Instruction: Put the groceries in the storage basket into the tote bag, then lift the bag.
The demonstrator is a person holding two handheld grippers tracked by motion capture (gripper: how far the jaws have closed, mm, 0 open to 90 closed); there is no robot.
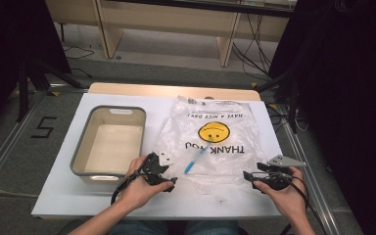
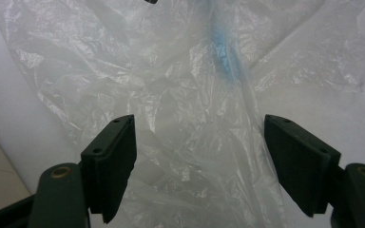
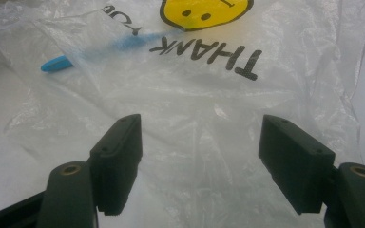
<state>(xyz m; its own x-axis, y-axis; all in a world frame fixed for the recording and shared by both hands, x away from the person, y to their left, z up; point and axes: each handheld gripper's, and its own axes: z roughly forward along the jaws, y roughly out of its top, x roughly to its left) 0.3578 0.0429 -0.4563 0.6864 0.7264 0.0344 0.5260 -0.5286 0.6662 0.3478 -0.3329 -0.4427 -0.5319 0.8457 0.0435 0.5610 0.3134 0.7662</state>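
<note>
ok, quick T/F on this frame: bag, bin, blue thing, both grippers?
1. The plastic bag lies flat on the table. True.
2. The left gripper is clamped on the bag. False: its jaws stand open over the plastic.
3. The blue object pokes out of the bag's near edge. True.
4. The bin sits right of the bag. False: it sits to the left.
5. The right gripper holds the blue object. False: it is open and apart from it.
</note>
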